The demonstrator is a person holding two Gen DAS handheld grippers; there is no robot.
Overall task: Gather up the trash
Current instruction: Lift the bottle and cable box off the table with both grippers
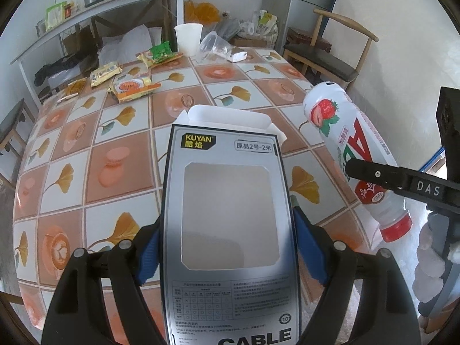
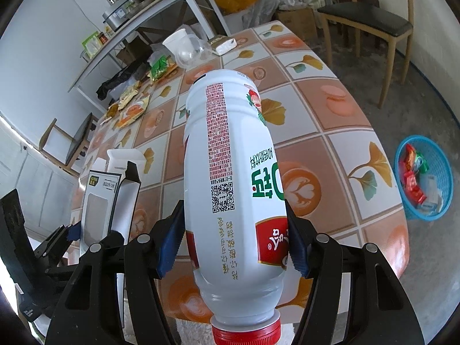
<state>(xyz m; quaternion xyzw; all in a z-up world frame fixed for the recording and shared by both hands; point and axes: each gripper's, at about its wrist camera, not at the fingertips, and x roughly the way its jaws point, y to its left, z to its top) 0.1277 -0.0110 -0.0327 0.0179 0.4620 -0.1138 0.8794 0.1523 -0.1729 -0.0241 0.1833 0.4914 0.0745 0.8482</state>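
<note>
My left gripper is shut on an empty grey cable box, its blue pads pressing both long sides; the box's top flap stands open above the table. My right gripper is shut on a white strawberry drink bottle with a red cap, held bottom-forward. In the left wrist view that bottle hangs at the right with a black finger across it. The box shows at the left of the right wrist view. A blue basket with wrappers stands on the floor.
Snack wrappers, a white paper cup, a tipped clear cup and a small silver carton lie at the far side of the tiled-pattern table. Wooden chairs and a cluttered shelf surround it.
</note>
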